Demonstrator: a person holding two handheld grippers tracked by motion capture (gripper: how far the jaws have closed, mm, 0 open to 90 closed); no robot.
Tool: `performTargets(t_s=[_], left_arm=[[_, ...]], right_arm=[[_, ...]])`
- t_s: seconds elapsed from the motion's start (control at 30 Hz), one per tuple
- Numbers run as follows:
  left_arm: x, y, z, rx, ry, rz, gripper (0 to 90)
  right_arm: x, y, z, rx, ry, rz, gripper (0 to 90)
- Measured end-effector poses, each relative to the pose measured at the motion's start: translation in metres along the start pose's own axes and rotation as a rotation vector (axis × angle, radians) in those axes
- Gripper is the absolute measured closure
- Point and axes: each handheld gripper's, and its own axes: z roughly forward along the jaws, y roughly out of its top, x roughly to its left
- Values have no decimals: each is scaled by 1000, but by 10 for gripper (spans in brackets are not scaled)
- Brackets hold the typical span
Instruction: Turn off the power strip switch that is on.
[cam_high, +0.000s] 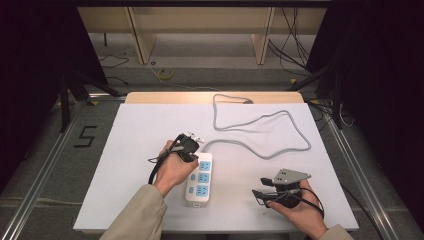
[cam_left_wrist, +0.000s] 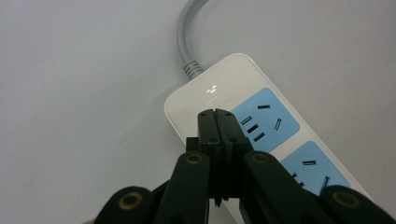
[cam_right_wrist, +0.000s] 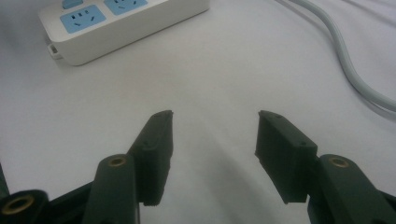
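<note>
A white power strip (cam_high: 199, 191) with three blue sockets lies on the white table (cam_high: 140, 150), near its front middle. A grey cable (cam_high: 235, 142) leaves the strip's far end and loops toward the back. My left gripper (cam_high: 192, 156) hovers over that far end. Its jaws are shut with nothing between them, and the tips (cam_left_wrist: 215, 114) sit above the strip (cam_left_wrist: 233, 74) beside the first socket, just short of the cable (cam_left_wrist: 184, 32). My right gripper (cam_high: 261, 186) rests at the front right, open and empty (cam_right_wrist: 215, 119), pointing at the strip (cam_right_wrist: 140, 23).
The cable (cam_right_wrist: 343, 60) curves across the table's right half. A wooden strip (cam_high: 210, 97) borders the table's far edge. Beyond it are a wooden frame (cam_high: 200, 30) and loose wires on the floor. Metal rails run along both sides of the table.
</note>
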Motion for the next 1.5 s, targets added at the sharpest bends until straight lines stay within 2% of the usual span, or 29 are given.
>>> performTargets(t_s=[0.47, 0.93, 1.13, 1.33, 1.5], left_arm=[[1, -2, 9, 23, -7, -8, 897], [-1, -2, 12, 40, 2, 2, 897], [-5, -1, 12, 46, 21, -9, 897], [-4, -1, 12, 53, 15, -26, 897], [-5, 0, 12, 62, 21, -22, 897]], right_arm=[[0, 0, 0, 1, 2, -3, 469], [0, 0, 0, 1, 3, -4, 469], [0, 0, 0, 2, 3, -3, 469], [0, 0, 0, 0, 2, -4, 469], [0, 0, 0, 1, 3, -5, 469]])
